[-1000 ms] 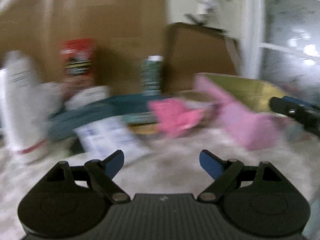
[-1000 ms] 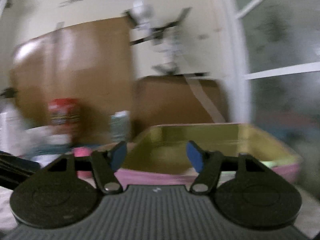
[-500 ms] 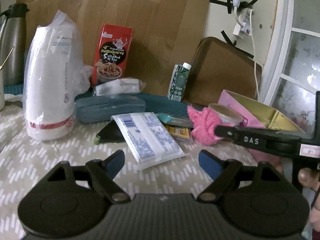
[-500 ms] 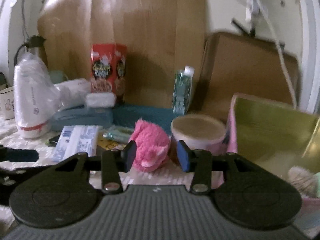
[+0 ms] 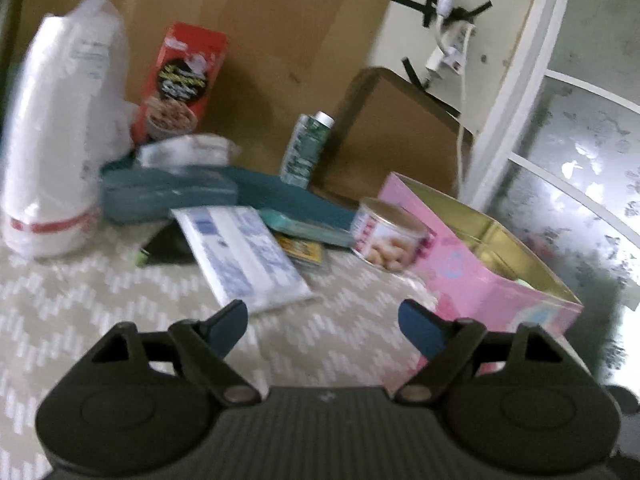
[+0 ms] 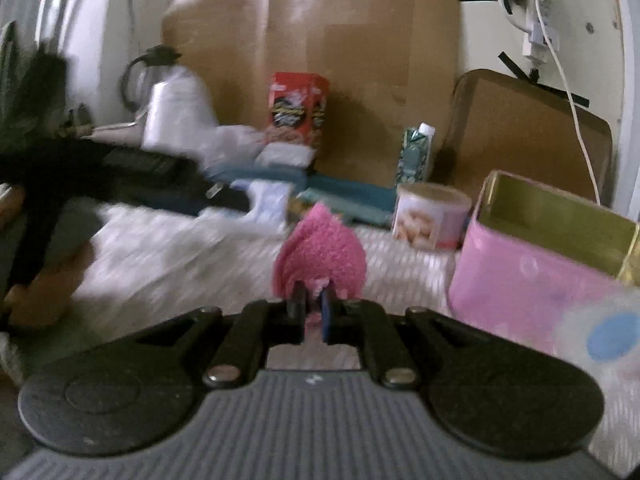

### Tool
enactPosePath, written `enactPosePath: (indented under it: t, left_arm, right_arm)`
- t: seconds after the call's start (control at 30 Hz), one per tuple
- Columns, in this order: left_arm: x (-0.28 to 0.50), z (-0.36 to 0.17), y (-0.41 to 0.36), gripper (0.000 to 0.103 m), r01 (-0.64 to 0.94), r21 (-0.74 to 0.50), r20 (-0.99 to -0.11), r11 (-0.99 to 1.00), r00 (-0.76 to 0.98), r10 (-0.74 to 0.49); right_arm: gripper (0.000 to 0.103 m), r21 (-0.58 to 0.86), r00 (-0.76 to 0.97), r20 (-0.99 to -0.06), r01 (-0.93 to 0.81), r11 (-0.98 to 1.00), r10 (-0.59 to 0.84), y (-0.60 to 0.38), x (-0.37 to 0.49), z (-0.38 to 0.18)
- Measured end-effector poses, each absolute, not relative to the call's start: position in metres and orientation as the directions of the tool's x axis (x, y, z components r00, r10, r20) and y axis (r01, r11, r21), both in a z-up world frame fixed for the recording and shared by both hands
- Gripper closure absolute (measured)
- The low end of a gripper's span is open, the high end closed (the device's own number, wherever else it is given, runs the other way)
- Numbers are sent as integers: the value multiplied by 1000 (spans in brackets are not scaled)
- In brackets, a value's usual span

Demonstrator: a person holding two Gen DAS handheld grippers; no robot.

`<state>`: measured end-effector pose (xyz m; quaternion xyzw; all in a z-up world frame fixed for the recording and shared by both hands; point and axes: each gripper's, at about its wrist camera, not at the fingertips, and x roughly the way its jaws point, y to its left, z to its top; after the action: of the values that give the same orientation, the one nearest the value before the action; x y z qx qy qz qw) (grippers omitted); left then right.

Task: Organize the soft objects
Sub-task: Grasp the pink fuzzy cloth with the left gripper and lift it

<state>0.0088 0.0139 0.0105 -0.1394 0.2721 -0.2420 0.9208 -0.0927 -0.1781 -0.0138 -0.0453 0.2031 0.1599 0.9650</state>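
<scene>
My right gripper is shut on a fluffy pink soft toy and holds it above the patterned tablecloth. An open pink tin box with a gold inside stands to its right; it also shows at the right of the left wrist view. A pale fluffy thing with a blue patch lies in front of the box. My left gripper is open and empty, low over the tablecloth, in front of a white and blue soft pack.
A round snack tin stands left of the pink box. Behind lie teal cases, a white wrapped stack, a red snack box and a green carton. Cardboard leans on the wall.
My right gripper has closed on the pink toy and lifted it away from the round tin. The right gripper has left the left wrist view. Both views shifted.
</scene>
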Motion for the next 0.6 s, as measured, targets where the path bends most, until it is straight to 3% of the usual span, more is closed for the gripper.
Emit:
enactPosePath:
  t: [0.13,0.27,0.3,0.33,0.4,0.6]
  left_arm:
    - [1,15,-3,18,422,-437,-439,794,670,-598]
    - [-9,25,-25,11,478,-397,-442,783,648,-620]
    - [-10,27,-30,10,490,-381,-446,784,646,-620]
    - [-11,28,-36,9,499,-369,-451,785,642,-620]
    - [-10,28,-47,9,512,-361,-467,780,625,-626]
    - [-5,20,-72,15,534,-361,-524,765,562,-640]
  right_arm:
    - [92,-37,871,-395,-334,942,293,-178,-104,-19]
    - [87,-21,879,-386,-313,949,281,-181,-99,-19]
    - [74,-12,877,-390,-310,951,281,-182,-99,-20]
    - [54,-6,876,-395,-304,953,277,-183,-98,-21]
    - [44,2,876,-403,-289,957,266,-185,-96,-23]
    - [44,34,863,-437,-266,963,254,-192,-87,-27]
